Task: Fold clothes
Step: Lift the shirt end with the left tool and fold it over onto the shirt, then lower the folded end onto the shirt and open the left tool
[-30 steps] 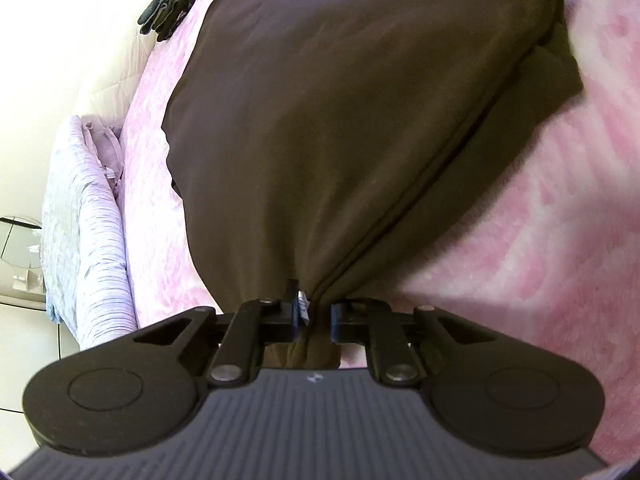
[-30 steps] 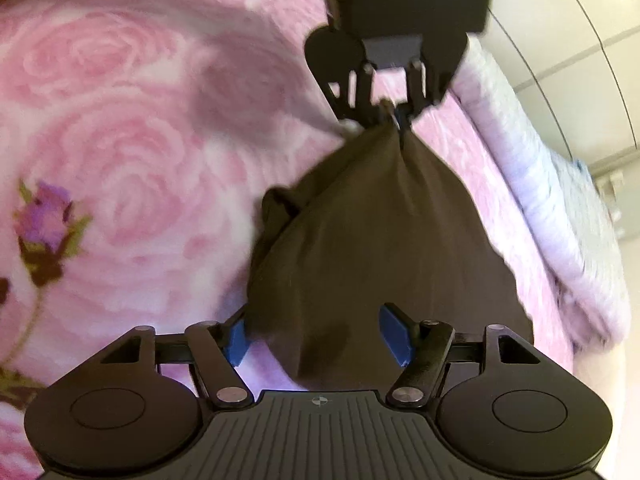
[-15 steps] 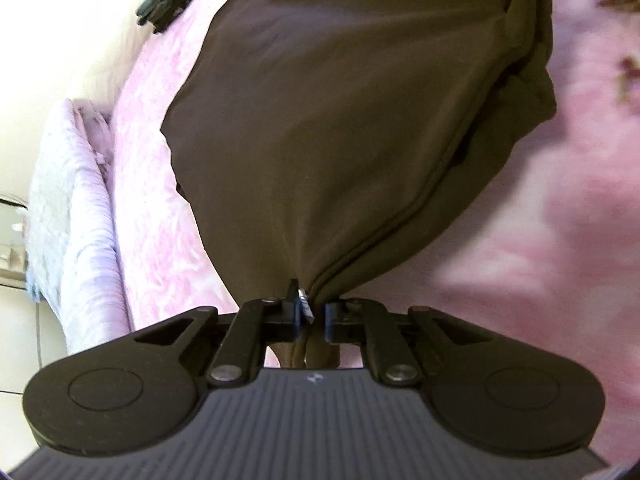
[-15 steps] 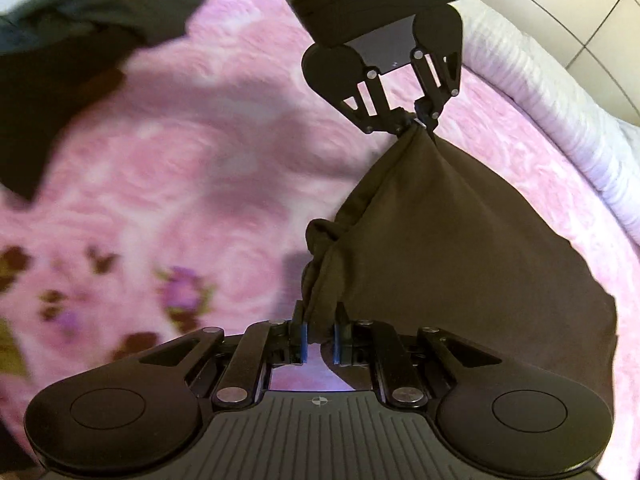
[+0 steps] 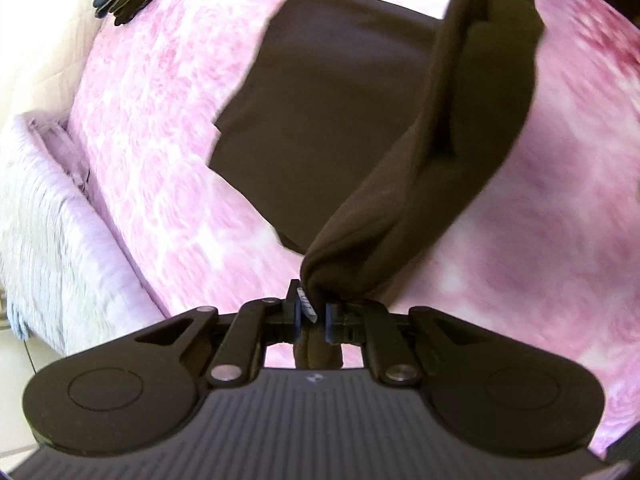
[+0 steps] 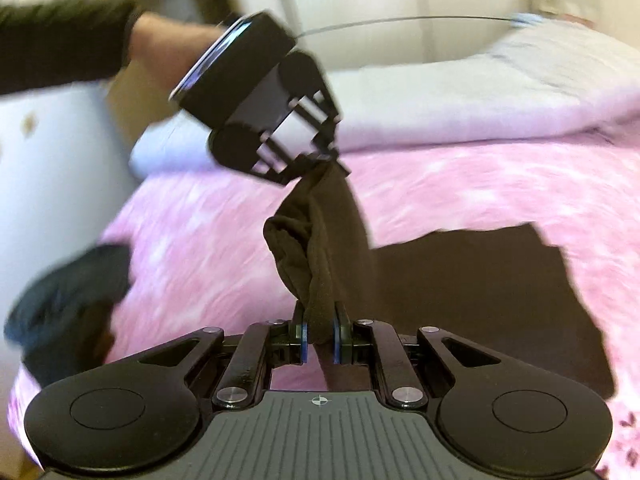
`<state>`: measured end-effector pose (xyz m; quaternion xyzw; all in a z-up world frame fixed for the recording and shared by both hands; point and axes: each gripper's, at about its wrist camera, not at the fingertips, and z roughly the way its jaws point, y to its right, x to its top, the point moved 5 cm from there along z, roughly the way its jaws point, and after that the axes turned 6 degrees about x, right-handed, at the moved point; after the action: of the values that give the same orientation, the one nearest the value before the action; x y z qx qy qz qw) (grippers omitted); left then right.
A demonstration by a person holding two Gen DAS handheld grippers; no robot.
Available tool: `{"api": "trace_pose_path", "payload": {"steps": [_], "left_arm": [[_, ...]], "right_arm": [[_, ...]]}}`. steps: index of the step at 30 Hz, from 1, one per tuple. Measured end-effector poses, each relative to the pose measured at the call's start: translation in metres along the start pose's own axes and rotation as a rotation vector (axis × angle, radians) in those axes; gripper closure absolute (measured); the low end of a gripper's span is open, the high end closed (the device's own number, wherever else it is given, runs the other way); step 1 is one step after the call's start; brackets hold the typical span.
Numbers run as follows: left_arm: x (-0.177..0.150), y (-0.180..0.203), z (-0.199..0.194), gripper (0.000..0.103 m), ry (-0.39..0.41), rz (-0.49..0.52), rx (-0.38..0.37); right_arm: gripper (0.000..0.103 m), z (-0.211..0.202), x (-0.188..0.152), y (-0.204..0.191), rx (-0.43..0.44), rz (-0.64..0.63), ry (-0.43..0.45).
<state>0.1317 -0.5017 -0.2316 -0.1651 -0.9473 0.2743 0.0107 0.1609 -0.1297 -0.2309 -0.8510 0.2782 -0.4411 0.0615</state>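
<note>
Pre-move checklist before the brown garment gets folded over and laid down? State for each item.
1. Left claw shut on the brown garment: ok.
2. Right claw shut on the same garment: ok.
3. Edge between the two claws pulled straight: not ok, it hangs bunched and twisted in the right wrist view.
4. Lower part of the garment lying flat on the pink blanket: ok, no big wrinkles visible.
5. Landing area free of other clothes: ok, the dark clothing lies off to the side, apart from the garment.
6. Corners aligned for the fold: cannot tell, both views are motion-blurred.
</note>
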Motion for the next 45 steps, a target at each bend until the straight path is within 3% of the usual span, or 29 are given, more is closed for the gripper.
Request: {"api": "trace_pose_path", "payload": {"steps": [8,12,16,18,21,26,29,35,39,42,45], "left_arm": [[0.124,-0.109,0.124,0.095,-0.009,0.063,-0.190],[0.168,-0.128,0.186,0.093,-0.009,0.041,-0.254],[0.180,-0.132,0.221,0.078,-0.003,-0.068,-0.282],[0.172,-0.141,0.226,0.069,0.008,-0.191,-0.279],[0.146,-0.167,0.223,0.063,0.037,-0.462,-0.323],[0.086,-0.196,0.216,0.063,0.059,-0.908,-0.365],[0.074,-0.192,0.219,0.063,0.084,-1.050,-0.418],[0.091,-0.177,0.252,0.063,0.067,-1.051,-0.397],[0.101,-0.174,0.266,0.076,0.071,-1.051,-0.412],[0.113,-0.178,0.264,0.086,0.087,-0.981,-0.374],[0.122,-0.176,0.267,0.087,0.097,-0.920,-0.359]], "right_arm": [[0.093,-0.041,-0.010,0.192,-0.027,0.411,0.083],[0.093,-0.036,-0.039,0.264,-0.049,0.563,0.089],[0.093,-0.035,-0.069,0.311,-0.062,0.679,0.067],[0.093,-0.036,-0.082,0.321,-0.061,0.710,0.052],[0.092,-0.042,-0.089,0.325,-0.051,0.758,0.054],[0.089,-0.045,-0.089,0.323,-0.069,0.799,0.062],[0.089,-0.044,-0.090,0.323,-0.087,0.826,0.065],[0.089,-0.037,-0.092,0.328,-0.109,0.857,0.044],[0.090,-0.034,-0.093,0.331,-0.130,0.860,0.029],[0.092,-0.040,-0.090,0.330,-0.138,0.871,0.039],[0.092,-0.054,-0.088,0.328,-0.134,0.846,0.053]]}}
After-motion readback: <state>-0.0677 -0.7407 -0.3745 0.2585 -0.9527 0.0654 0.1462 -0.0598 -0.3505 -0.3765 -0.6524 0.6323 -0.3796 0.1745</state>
